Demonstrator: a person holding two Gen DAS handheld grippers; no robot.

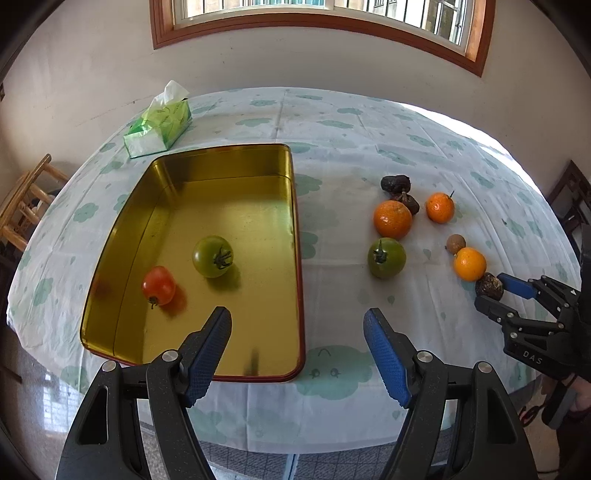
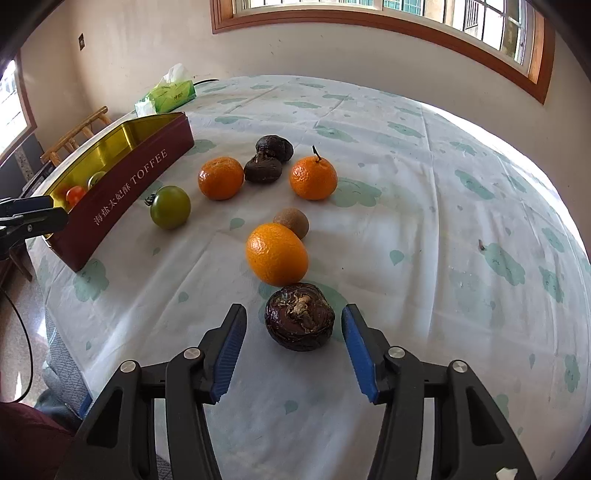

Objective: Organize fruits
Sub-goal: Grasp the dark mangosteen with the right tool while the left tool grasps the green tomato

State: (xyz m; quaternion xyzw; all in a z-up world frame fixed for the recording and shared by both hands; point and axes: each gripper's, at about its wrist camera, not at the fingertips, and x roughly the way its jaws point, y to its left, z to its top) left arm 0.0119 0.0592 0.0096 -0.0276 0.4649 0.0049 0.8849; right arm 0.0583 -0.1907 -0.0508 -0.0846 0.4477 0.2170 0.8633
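Right gripper (image 2: 293,347) spread wide, dark wrinkled fruit (image 2: 300,316) between its blue pads untouched, orange (image 2: 277,254) just beyond, left gripper (image 1: 297,349) gaping over toffee tin (image 1: 300,236), red tomato (image 1: 159,285) and green tomato (image 1: 213,256) inside, tissue pack (image 1: 159,123) farthest.

Daylight pours in from the window (image 1: 317,14) at the top of both views, bright and cool. On the right the tabletop (image 2: 546,177) blows out to pure white along its far edge, detail gone. The gold inside of the toffee tin (image 1: 229,206) throws back a warm sheen, mirroring the red tomato (image 1: 159,285) and the green tomato (image 1: 213,256) lying in it. Shadows are soft and short, falling toward the camera beneath the oranges. Focus is crisp at centre. The fisheye bends the window frame into an arc, bulges the tabletop, and dark vignetting swallows every corner. Lower left stays dim.
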